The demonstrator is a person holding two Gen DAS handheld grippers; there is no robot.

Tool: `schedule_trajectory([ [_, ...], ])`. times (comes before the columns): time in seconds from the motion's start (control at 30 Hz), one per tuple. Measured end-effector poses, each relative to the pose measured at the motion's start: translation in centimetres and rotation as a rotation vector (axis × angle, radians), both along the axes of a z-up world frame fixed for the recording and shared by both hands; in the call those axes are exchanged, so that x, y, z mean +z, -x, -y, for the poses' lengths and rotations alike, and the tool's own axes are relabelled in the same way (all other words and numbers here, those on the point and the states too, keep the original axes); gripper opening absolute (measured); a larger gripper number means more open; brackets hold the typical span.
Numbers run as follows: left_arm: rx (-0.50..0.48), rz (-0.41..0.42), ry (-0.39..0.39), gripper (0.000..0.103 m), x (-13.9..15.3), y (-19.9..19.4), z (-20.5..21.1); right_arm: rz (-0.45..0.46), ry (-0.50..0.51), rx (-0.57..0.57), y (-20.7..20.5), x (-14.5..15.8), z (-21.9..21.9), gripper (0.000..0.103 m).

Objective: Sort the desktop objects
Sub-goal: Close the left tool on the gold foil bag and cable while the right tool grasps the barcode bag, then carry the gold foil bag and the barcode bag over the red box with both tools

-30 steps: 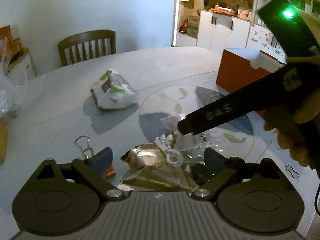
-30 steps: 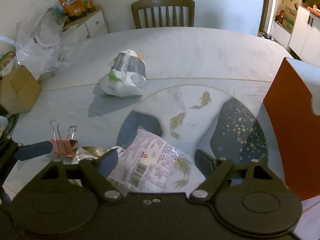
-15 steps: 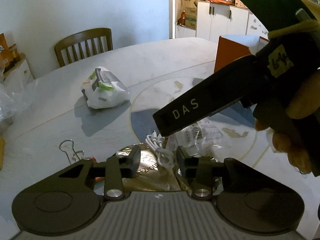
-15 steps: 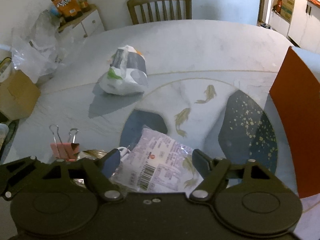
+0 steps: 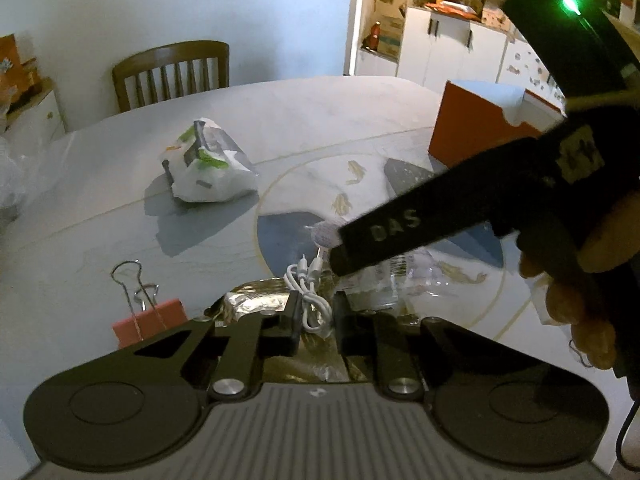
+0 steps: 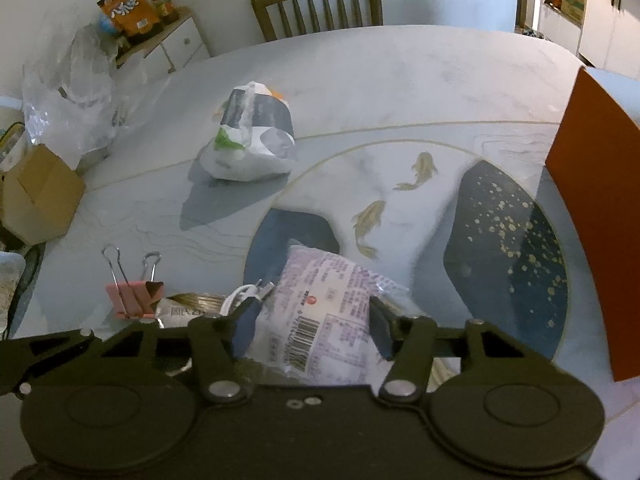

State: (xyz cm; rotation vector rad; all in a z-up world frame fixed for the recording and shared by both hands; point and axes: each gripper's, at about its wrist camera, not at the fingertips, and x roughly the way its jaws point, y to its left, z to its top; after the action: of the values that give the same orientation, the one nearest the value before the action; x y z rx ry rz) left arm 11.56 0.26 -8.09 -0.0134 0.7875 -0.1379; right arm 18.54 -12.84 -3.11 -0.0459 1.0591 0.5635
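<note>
My left gripper (image 5: pixel 318 308) points down at a coiled white cable (image 5: pixel 306 280) lying on a gold foil packet (image 5: pixel 256 302). Its jaws are closing, and the pads press the coil from both sides. My right gripper (image 6: pixel 312 324) straddles a white and purple snack packet (image 6: pixel 320 300) with a barcode. Those jaws are closing too, and both pads touch the packet's sides. The cable's plugs (image 6: pixel 256 290) poke out just left of the packet. A pink binder clip (image 5: pixel 150 322) (image 6: pixel 134 298) lies to the left. The right tool's black housing (image 5: pixel 420 220), held by a hand, crosses the left wrist view.
A knotted white plastic bag (image 6: pixel 250 140) sits mid-table. An orange box (image 6: pixel 596 216) stands at the right edge. At the far left are a cardboard box (image 6: pixel 40 196) and crumpled clear plastic (image 6: pixel 68 92). A wooden chair (image 6: pixel 320 4) stands behind the round table (image 6: pixel 400 80).
The left jaws have come in from wide apart onto the white cable. The right jaws have narrowed onto the snack packet. Neither hand has shifted much.
</note>
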Motion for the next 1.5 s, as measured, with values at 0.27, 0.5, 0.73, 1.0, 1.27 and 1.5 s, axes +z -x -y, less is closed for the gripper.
schedule_trajectory([
  [0.27,0.038,-0.021,0.08,0.014,0.5,0.0,-0.9,-0.001,-0.031,-0.013,0.4,0.7,2.1,0.051],
  [0.5,0.081,-0.017,0.162,0.014,1.4,0.5,-1.6,0.017,-0.055,-0.011,1.1,2.8,4.1,0.05],
  [0.73,0.104,-0.018,0.223,0.004,2.3,1.0,-1.7,0.044,-0.07,-0.009,1.8,5.4,6.5,0.05],
  [1.0,0.137,-0.028,0.278,0.004,2.5,1.6,-1.5,0.058,-0.096,-0.054,1.9,7.1,10.3,0.05],
  [1.27,0.189,-0.011,0.367,0.004,4.0,2.0,-1.8,0.072,-0.118,-0.098,1.8,8.3,13.9,0.05],
  [1.5,0.22,0.019,0.434,0.004,5.9,2.4,-1.2,0.101,-0.149,-0.121,1.5,9.6,16.8,0.05],
])
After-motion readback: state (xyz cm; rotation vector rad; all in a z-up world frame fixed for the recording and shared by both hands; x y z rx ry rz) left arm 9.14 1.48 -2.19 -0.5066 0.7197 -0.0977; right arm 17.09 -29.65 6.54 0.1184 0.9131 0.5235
